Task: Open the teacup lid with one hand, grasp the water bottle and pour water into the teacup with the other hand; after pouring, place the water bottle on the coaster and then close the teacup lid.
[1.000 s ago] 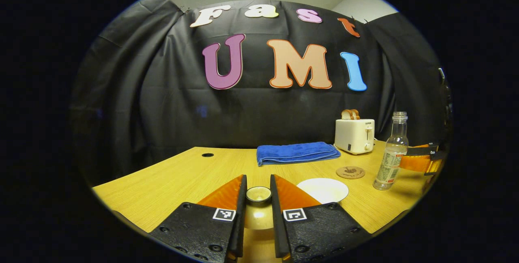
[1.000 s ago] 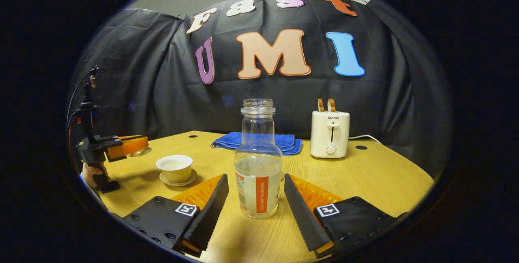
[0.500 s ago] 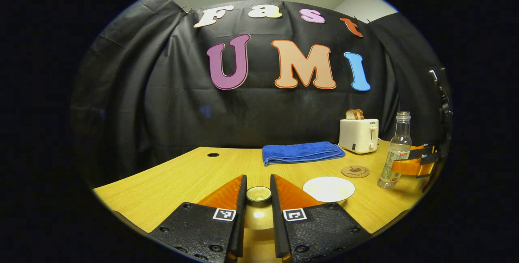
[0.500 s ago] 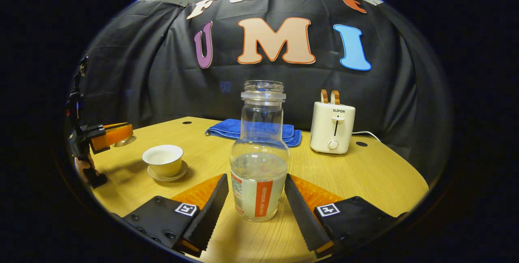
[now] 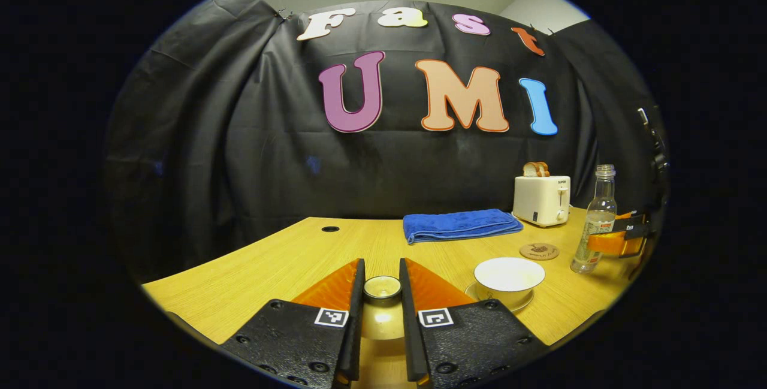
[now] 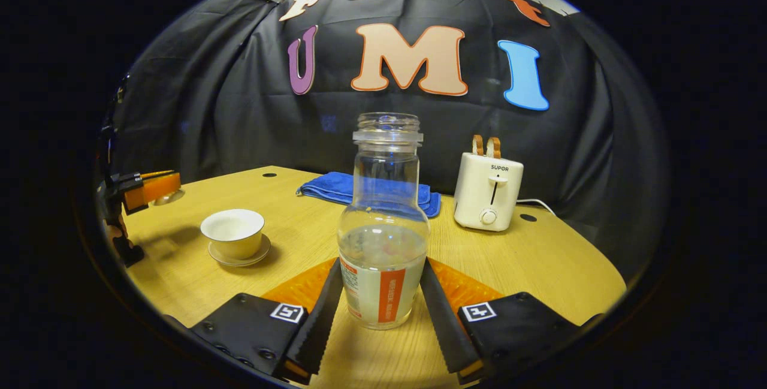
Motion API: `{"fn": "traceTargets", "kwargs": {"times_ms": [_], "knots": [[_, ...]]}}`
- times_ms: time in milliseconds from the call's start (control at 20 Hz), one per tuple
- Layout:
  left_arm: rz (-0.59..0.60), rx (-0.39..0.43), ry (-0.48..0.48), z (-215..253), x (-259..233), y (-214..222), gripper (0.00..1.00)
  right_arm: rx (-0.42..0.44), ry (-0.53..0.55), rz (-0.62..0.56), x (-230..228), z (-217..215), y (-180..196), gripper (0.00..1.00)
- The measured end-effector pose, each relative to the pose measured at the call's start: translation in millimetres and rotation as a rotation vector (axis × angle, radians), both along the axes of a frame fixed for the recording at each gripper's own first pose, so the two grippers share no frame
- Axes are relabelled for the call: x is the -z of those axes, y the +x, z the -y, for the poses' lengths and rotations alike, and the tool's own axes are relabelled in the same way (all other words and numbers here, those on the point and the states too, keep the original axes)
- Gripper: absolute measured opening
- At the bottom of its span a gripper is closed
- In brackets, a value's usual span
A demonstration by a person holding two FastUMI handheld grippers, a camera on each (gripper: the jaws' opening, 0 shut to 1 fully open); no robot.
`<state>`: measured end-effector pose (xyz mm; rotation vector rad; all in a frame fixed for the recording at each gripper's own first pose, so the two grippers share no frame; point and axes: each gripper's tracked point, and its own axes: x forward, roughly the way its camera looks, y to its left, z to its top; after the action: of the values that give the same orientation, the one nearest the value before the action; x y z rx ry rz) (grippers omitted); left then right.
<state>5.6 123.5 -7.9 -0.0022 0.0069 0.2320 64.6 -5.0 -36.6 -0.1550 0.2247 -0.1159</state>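
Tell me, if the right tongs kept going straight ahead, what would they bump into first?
The water bottle: it already stands between the right tongs, which look closed against its sides. Beyond it lies the blue towel, then the wall.

- Worktop [image 6: 557, 263] right of the bottle [image 6: 383, 227]: bare out to the edge, open lane.
- Toaster [image 6: 488, 188] and towel [image 6: 344, 188] stand along the back, behind the bottle; cord trails right from the toaster.
- Cup [image 6: 233, 234] on its saucer sits well left of the bottle, bare worktop between them.
- Coaster [image 5: 538, 251] lies between cup and bottle, nothing on it.
- Left gripper [image 6: 150, 188] hangs over the left edge, beyond the cup.
- Left half of the worktop: bare wood, one grommet hole [image 5: 329, 229] at the back.
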Motion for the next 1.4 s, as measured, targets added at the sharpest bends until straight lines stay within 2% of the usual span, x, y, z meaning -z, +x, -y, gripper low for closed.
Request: {"fn": "traceTargets", "kwargs": {"times_ms": [150, 400, 950, 1400], "knots": [[0.001, -0.001, 0.001, -1.8, 0.2, -0.9, 0.28, 0.009, -0.131, 0.007, -2.2, -5.4, 0.1, 0.80], [0.002, 0.003, 0.000, -3.3, -0.7, -1.4, 0.28, 0.006, -0.426, 0.010, -7.0, -24.4, 7.4, 0.80], [0.001, -0.008, 0.000, -14.9, -0.5, -4.7, 0.28, -0.024, -0.723, -0.074, -1.2, -36.0, 27.0, 0.80], [-0.002, -0.017, -0.001, -17.1, -1.0, -4.6, 0.28, -0.036, -1.064, -0.081, 3.5, -39.2, 31.6, 0.80]]}}
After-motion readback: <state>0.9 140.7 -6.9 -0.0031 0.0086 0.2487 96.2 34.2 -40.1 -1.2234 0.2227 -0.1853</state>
